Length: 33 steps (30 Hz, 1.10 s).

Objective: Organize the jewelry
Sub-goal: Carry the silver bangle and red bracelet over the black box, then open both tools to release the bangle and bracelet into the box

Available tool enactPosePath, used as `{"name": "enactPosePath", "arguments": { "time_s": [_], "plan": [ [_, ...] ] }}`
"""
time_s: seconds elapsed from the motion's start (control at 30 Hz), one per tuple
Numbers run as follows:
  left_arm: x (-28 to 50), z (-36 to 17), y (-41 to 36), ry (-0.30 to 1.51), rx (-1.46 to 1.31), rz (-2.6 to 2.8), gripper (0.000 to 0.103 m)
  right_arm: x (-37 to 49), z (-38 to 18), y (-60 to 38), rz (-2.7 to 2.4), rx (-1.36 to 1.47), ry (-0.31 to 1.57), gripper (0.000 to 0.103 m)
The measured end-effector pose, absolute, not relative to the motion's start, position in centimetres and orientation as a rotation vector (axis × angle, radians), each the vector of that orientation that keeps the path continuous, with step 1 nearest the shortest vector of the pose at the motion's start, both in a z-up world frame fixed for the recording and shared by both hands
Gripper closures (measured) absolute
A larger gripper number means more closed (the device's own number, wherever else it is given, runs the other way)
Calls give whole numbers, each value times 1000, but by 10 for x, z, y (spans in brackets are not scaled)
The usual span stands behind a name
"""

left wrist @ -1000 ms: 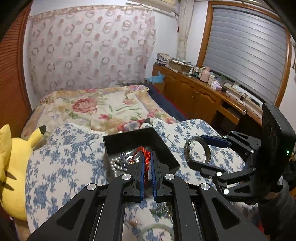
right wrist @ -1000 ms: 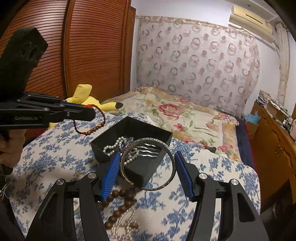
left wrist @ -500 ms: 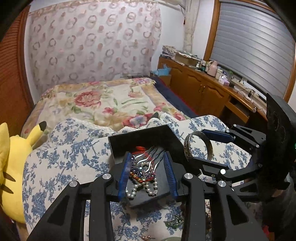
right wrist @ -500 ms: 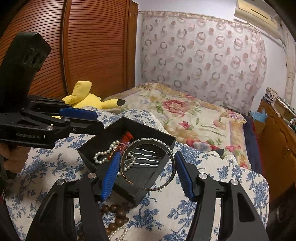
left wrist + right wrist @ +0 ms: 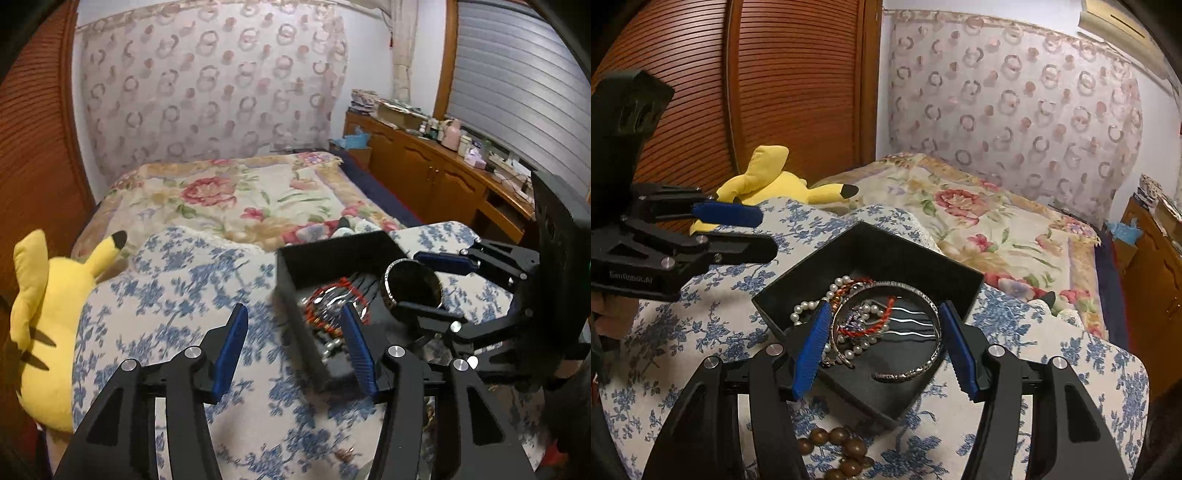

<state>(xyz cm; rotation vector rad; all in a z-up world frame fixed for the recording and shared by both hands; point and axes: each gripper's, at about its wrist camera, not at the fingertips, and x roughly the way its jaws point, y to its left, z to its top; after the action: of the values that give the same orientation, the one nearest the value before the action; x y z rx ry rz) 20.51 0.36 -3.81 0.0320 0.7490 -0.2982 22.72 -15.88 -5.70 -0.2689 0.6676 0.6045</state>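
A black open box (image 5: 916, 258) (image 5: 332, 254) sits on the blue-flowered cloth. It holds a pearl string (image 5: 809, 306), a red bead bracelet (image 5: 871, 328) (image 5: 332, 295) and wavy hairpins (image 5: 908, 325). My right gripper (image 5: 882, 347) (image 5: 424, 284) is shut on a silver bangle (image 5: 923, 365) (image 5: 410, 291) and holds it over the box. My left gripper (image 5: 295, 347) (image 5: 746, 232) is open and empty, left of the box.
Brown wooden beads (image 5: 846, 450) lie on the cloth in front of the box. A yellow plush toy (image 5: 44, 317) (image 5: 768, 177) lies at the left. A flowered bedspread (image 5: 236, 199) is behind, and a wooden sideboard (image 5: 436, 173) is at the right.
My left gripper opened, dropped the red bracelet into the box and moved off to the left. My right gripper moved the bangle down over the box.
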Motion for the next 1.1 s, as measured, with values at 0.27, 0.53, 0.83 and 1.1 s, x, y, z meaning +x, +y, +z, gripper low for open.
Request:
{"name": "enactPosePath", "arguments": {
  "time_s": [0.27,0.53,0.83,1.1],
  "plan": [
    [197,-52,21,774,4,-264,52,235,-62,-150,611,-276,692,40],
    [189,-57,26,781,-10,-260,52,242,-65,-145,618,-253,705,40],
    [171,-63,25,790,-15,-265,52,228,-51,-158,591,-244,679,29],
    [141,-71,14,803,-4,-293,49,184,-43,-192,548,-220,663,29]
  ]
}}
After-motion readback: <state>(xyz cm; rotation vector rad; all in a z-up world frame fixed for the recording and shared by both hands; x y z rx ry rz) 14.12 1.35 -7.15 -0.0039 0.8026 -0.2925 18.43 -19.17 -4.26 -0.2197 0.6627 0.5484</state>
